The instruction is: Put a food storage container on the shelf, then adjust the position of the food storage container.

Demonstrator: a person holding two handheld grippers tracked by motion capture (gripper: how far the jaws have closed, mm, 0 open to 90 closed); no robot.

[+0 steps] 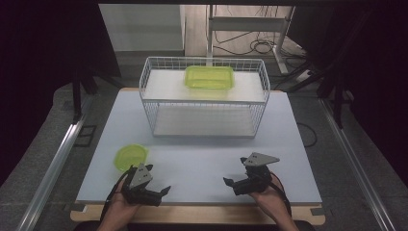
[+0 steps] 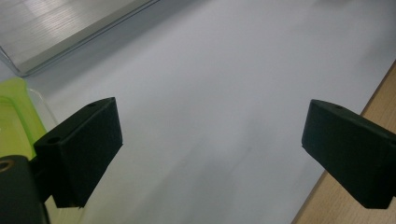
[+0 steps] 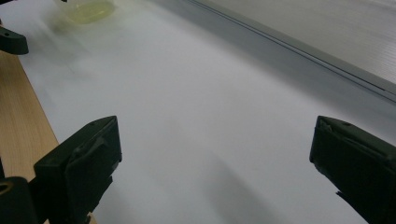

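Note:
A round lime-green bowl [image 1: 131, 156] sits on the white table top at the front left. Just behind it and to its right is my left gripper [image 1: 159, 179], held low over the table with its jaws wide apart and nothing between them. In the left gripper view the gripper [image 2: 212, 149] faces bare table, with the bowl [image 2: 14, 121] at the left edge. My right gripper [image 1: 234, 171] hovers at the front right, open and holding nothing. The right gripper view has this gripper [image 3: 212, 158] looking across the table toward the blurred bowl [image 3: 91, 9].
A white wire basket rack [image 1: 202, 115] with two shelves stands at the middle back, and a rectangular lime-green container [image 1: 209, 77] lies on its upper shelf. The wooden table edge [image 1: 192, 214] runs along the front. Dark floor, metal rails and cables surround the table.

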